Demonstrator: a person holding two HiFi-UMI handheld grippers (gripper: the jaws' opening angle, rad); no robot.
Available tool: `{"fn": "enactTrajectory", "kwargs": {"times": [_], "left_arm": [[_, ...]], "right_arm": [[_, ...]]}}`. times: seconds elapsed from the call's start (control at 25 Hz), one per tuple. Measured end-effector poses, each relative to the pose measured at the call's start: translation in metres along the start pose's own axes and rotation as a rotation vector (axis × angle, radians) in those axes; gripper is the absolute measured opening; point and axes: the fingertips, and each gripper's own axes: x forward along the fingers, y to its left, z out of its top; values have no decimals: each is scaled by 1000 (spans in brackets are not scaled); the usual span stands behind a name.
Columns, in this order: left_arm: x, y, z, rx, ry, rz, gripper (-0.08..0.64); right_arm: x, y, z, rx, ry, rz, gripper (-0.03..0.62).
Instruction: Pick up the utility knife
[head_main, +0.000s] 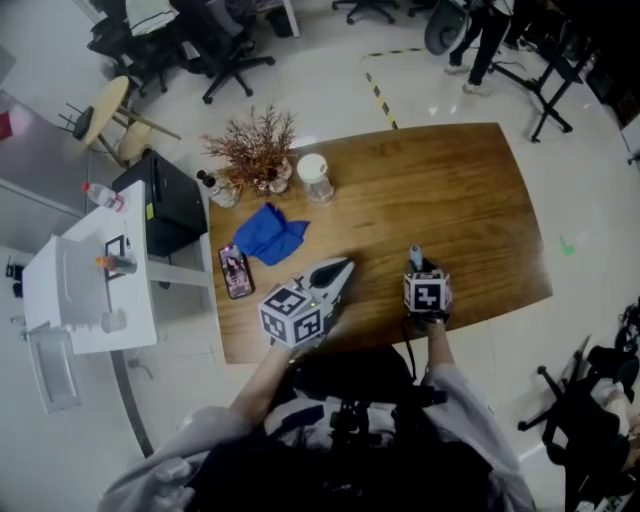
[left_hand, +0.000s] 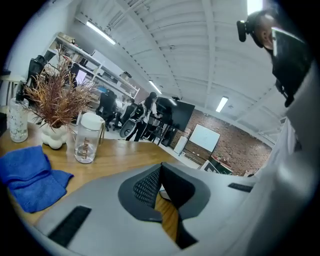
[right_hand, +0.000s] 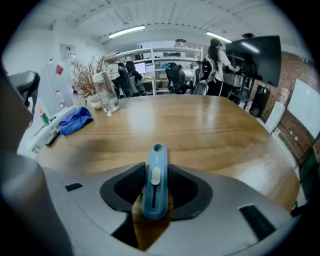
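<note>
The right tongs (right_hand: 153, 174) point down at the wooden table (right_hand: 210, 125) with the blue utility knife (right_hand: 154, 197) lengthways between their jaws; the dark pads meet its two long sides with no gap showing, so I judge them closed on it, the holed end reaching out beyond the tips and the pale slider facing up; the left tongs (left_hand: 160, 167) hang off to the other side, tips together on nothing. To do the lift well, the squeeze should stay on the knife's plain flanks and clear of the slider, firm enough that the smooth body does not pivot; the rise should go straight up off the wood, with the left tongs kept out of the way. As for writing, the knife shows no readable brand; the clear jar (left_hand: 87, 139) ahead of the left tongs bears upright lettering too small to make out.
</note>
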Motion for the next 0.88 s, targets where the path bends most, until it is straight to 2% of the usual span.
{"fn": "enactTrajectory", "kwargs": {"times": [0.2,0.32,0.52,0.72,0.88], "left_arm": [[2,3,2,-4,-2,5,-2],[4,3,4,-10,-7,-7,-2],[8,3,5,-11,0,-29,-2],[17,1,7,-4,-4,-57,-2],[22,-1,11,-41,-30,-72,-2]], "right_arm": [[-8,3,3,26,-2,9,152],[-26,11,16,49,-42,37,150],[-77,27,54,118,-207,123,150],[-133,39,85,240,-389,216,150],[-166,50,99,271,-462,253,149]]}}
